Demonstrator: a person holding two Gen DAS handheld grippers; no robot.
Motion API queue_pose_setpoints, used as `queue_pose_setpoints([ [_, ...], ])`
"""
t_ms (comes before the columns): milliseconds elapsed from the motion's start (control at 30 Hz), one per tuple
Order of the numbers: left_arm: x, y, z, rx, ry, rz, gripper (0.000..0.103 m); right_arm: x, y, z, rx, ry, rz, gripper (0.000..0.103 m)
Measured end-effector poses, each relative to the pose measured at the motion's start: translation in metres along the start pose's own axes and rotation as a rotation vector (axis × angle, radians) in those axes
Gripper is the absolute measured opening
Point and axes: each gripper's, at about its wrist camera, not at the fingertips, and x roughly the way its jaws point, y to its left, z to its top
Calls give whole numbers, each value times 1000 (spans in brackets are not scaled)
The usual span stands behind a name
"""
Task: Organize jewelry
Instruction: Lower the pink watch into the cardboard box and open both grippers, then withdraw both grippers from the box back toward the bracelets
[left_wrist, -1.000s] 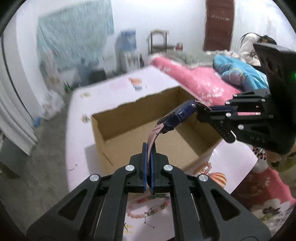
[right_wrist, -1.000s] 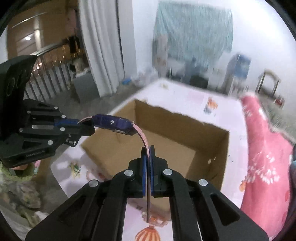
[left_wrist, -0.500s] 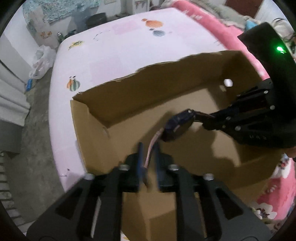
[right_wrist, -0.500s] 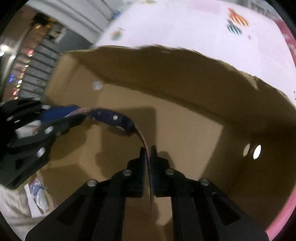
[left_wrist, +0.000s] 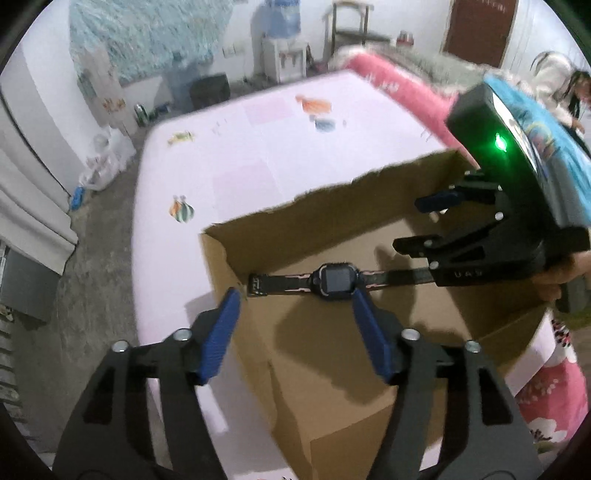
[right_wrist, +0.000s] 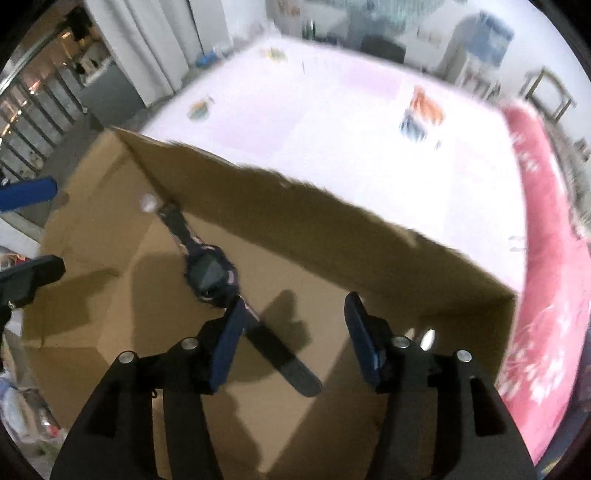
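Cardboard box (left_wrist: 332, 369) sits on the pink-sheeted bed (left_wrist: 258, 147); watch (left_wrist: 334, 277) lies flat on its floor, long axis nine to three in the left view.

Left gripper (left_wrist: 295, 332) and right gripper (right_wrist: 291, 339) both have jaws just spread, nothing pinched; watch lies at twelve of the left, while the strap tail passes beside the right gripper's left finger, judged nearer.

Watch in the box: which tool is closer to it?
Right, it seems. The right tool hangs over the watch strap, one finger across it; the left tool stands off past the buckle end, apart from it.
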Motion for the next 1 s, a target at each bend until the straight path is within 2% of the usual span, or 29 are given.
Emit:
queue_pose_setpoints([
  [167,-62,1,-42,-24,-142,29,78,-78,14,-31,10,-254,-51,73],
  [267,-90,-2,-80,-51,-190,29,84,-117,29,-59,24,-387,-22,86],
  [367,-100,-5,-118,-91,-187,33,86,-142,45,-95,50,-471,4,95],
  [433,-97,-8,-143,-127,-169,43,86,-147,57,-119,58,-490,11,96],
  [533,-79,-10,-185,-205,-98,42,86,-135,76,-158,82,-466,6,96],
  [600,-63,-10,-206,-241,-52,38,86,-113,89,-181,92,-405,7,96],
  [700,-32,-10,-236,-307,30,71,86,-71,104,-213,132,-273,-1,96],
  [767,-15,-8,-247,-333,71,94,86,-48,107,-227,156,-207,-27,96],
  [867,2,-6,-257,-347,111,126,86,-26,111,-238,173,-156,-95,96],
  [1000,8,-9,-257,-308,90,190,90,-10,117,-245,154,-123,-176,96],
])
